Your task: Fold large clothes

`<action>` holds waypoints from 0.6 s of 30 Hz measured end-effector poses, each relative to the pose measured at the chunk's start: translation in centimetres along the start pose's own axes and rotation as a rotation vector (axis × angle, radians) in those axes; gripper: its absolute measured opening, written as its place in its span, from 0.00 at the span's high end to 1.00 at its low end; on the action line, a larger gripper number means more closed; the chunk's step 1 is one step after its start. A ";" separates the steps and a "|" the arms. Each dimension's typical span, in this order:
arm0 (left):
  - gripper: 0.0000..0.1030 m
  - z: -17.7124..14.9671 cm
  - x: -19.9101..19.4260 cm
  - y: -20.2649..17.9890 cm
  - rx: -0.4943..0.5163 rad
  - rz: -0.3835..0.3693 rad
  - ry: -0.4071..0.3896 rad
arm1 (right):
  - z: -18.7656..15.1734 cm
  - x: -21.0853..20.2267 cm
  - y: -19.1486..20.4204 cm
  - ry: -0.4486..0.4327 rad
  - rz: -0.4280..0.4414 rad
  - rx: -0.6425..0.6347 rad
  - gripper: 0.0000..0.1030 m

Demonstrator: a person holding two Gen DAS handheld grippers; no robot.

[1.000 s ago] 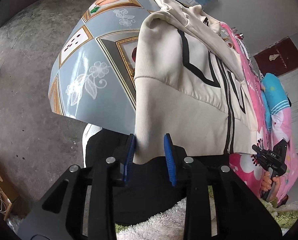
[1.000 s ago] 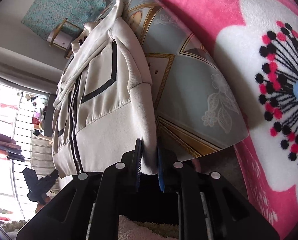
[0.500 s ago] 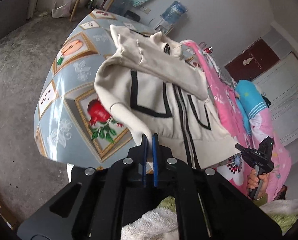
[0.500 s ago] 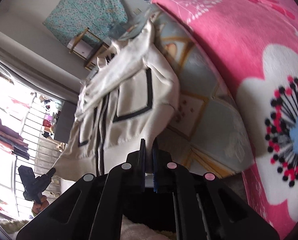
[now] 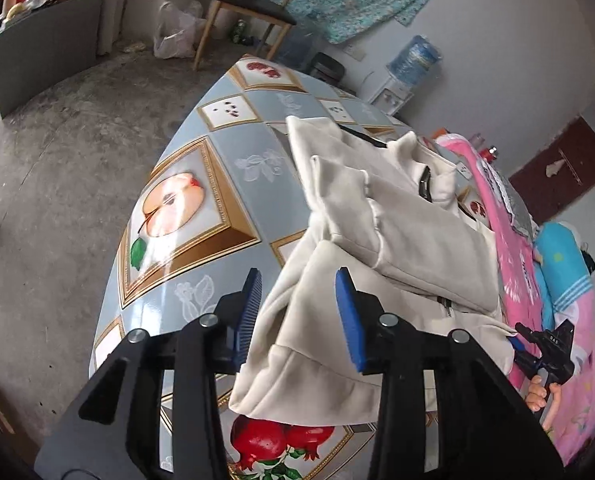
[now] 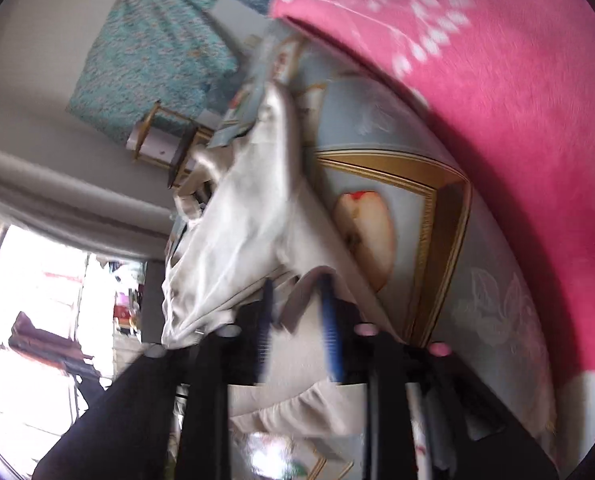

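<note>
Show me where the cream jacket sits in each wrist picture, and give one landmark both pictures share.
Left wrist view: the cream jacket fills the centre and right, folded on the table, its near edge between the left tongs.
Right wrist view: the jacket lies centre-left, blurred, reaching down to the right tongs.
Shared landmark: the tablecloth's gold-framed apple picture.

A small white marking that looks like "DAS" is showing on the black body of the right tool in the left wrist view, too tiny to be sure of, and nothing else is reading as text.
</note>
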State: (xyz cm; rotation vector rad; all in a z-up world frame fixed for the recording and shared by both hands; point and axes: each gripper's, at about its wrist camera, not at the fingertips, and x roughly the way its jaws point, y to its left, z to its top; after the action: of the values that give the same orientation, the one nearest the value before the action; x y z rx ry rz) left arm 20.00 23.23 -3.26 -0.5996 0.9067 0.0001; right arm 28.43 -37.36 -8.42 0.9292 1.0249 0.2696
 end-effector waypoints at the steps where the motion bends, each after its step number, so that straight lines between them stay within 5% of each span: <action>1: 0.64 -0.1 -0.2 0.5 -0.017 -0.008 -0.002 | -0.1 -0.1 -0.4 -0.005 0.030 0.021 0.65; 2: 0.64 -0.4 -0.7 0.8 -0.021 -0.015 -0.007 | -0.3 -0.6 -0.5 -0.019 0.053 0.025 0.63; 4: 0.64 -1.4 -1.9 1.0 0.003 -0.010 -0.010 | -1.0 -2.5 -0.1 -0.083 0.019 -0.013 0.43; 10: 0.49 -6.2 -3.7 1.8 0.000 -0.083 0.079 | -4.5 -6.7 0.3 -0.095 -0.085 -0.100 0.42; 15: 0.42 -8.9 -1.4 3.5 -0.184 -0.195 0.165 | -7.8 -5.7 -1.1 0.011 -0.166 -0.070 0.42; 18: 0.42 -8.9 -0.4 4.4 -0.291 -0.209 0.127 | -8.4 -4.7 -1.7 0.005 -0.130 -0.033 0.42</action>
State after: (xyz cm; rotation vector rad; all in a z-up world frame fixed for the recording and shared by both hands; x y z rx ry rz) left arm 12.15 22.67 -9.24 -0.9726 0.9715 -0.0959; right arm 18.66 -36.66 -8.50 0.8283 1.0775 0.1793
